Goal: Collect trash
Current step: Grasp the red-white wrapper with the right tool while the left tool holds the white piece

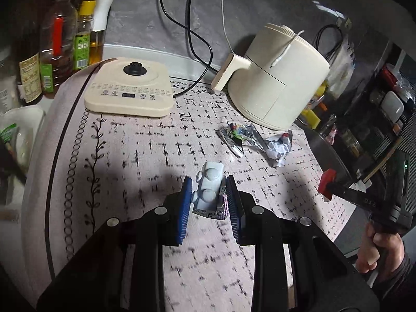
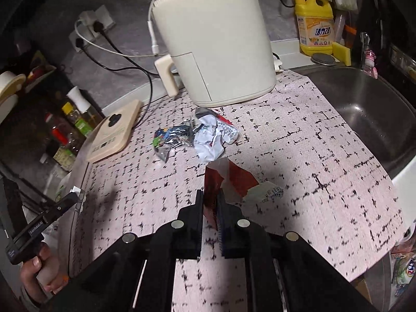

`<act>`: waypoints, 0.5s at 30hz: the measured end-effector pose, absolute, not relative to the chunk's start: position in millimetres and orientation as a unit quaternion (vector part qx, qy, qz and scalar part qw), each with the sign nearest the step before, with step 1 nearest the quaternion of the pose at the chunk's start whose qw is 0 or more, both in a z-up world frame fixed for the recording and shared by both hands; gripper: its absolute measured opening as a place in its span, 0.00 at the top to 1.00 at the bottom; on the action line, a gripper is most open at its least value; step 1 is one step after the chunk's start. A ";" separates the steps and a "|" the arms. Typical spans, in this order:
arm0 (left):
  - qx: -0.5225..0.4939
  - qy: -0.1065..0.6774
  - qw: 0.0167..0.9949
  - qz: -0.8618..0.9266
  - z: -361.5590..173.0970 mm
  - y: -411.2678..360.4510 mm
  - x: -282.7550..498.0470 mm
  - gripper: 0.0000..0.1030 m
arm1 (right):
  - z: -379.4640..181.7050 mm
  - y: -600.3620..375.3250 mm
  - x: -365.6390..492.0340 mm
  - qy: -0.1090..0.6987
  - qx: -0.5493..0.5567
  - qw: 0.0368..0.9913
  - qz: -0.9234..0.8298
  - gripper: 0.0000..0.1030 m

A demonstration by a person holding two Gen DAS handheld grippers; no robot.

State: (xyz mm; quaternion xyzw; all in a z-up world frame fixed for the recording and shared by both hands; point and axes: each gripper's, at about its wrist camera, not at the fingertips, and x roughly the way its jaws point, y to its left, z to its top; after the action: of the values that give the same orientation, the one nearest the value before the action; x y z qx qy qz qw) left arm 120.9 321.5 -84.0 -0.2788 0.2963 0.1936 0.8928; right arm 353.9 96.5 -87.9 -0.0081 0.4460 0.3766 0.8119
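My left gripper is shut on a pale blue plastic blister piece, which its blue pads hold above the patterned cloth. My right gripper is shut on a folded red and white wrapper, pinched by one edge. A crumpled white paper and a shiny foil snack wrapper lie on the cloth in front of the cream air fryer. The left wrist view shows the same foil wrapper and paper beyond the left gripper. The right gripper appears at its right edge.
A cream cooker base sits at the back left with oil bottles behind it. Black and white cables run to wall sockets. A steel sink lies to the right, with a yellow detergent bottle behind it.
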 end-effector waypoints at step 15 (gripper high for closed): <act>-0.237 0.324 0.902 0.161 -66.9 193.2 98.9 0.74 | -66.3 -44.7 280.0 0.434 0.014 0.818 0.377 0.90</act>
State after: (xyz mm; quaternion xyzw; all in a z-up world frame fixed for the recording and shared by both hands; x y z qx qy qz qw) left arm 98.9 193.2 -66.9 -0.2367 0.3236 0.1612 0.9018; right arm 280.0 -44.7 -66.3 0.0144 0.4335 0.3774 0.8182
